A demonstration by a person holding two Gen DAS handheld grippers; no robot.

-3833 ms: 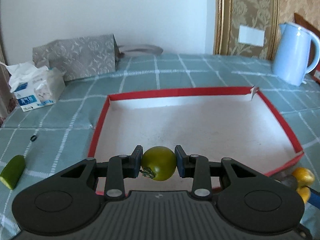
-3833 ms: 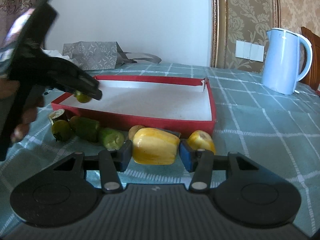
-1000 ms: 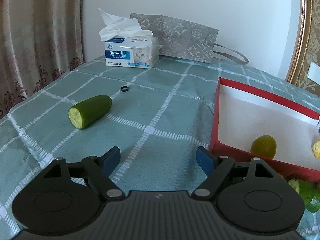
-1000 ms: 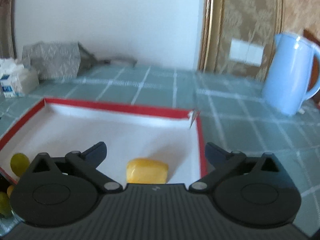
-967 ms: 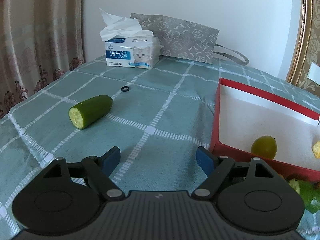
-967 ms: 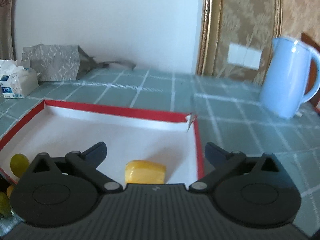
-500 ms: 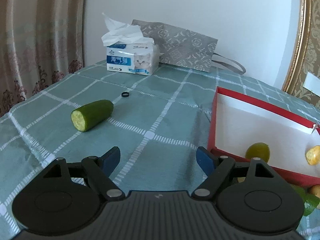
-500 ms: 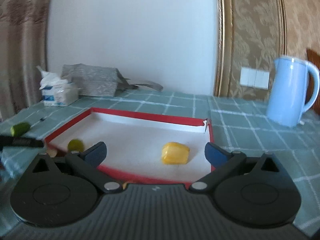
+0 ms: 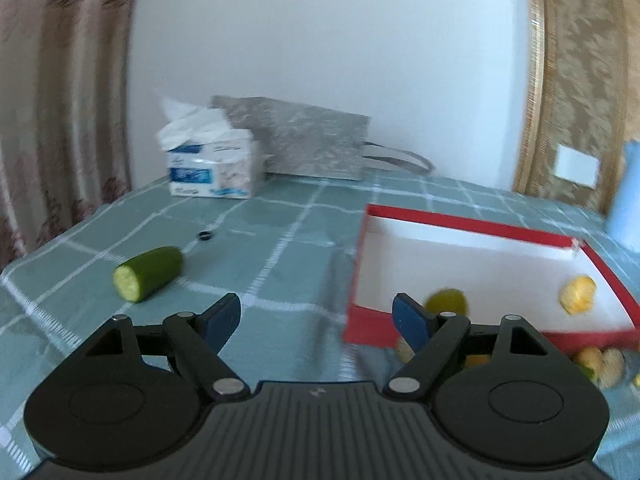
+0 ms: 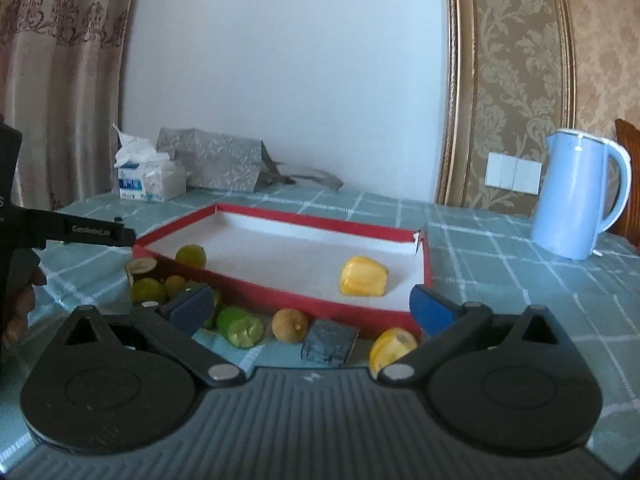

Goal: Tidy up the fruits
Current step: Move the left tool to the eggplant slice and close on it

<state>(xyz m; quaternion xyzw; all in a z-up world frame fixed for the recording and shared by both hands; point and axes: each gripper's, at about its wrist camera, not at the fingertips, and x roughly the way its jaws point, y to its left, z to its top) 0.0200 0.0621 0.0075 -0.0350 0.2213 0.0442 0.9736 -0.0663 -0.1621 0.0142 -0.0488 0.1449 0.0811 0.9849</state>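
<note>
Both pairs of blue-padded fingers are spread wide with nothing between them: the left gripper (image 9: pixel 317 318) hangs over bare green checked tablecloth (image 9: pixel 256 240), and the right gripper (image 10: pixel 310 309) hovers just off the near side of the red box (image 10: pixel 288 296). Right in front of the right gripper, along the box's near wall, runs a row of produce on the cloth: a green cut piece (image 10: pixel 240 326), a small brownish round fruit (image 10: pixel 290 325), a dark bluish-grey chunk (image 10: pixel 330 343) and a yellow wedge (image 10: pixel 392 346) touching nothing but the cloth, close to the box's near right corner. More green and yellow pieces (image 10: pixel 150 290) cluster off the box's near left corner, one with a pale cut end (image 10: pixel 140 268) facing up. Inside the box, on its white floor, a green round fruit (image 10: pixel 191 255) sits tight in the near left corner, and a yellow pepper piece (image 10: pixel 363 276) lies toward the near right side, well apart from it. Out past the left gripper, a cut cucumber half (image 9: pixel 149 273) lies alone toward the table's left edge, cut face toward the camera, with a small black ring (image 9: pixel 205 235) just beyond it. At the far edge, against the wall, stand a tissue pack (image 9: pixel 212 170) and a grey patterned bag (image 9: pixel 316 148); a pale blue kettle (image 10: pixel 580 196) stands on the right side of the table, well clear of the box. The left wrist view is blurred.
</note>
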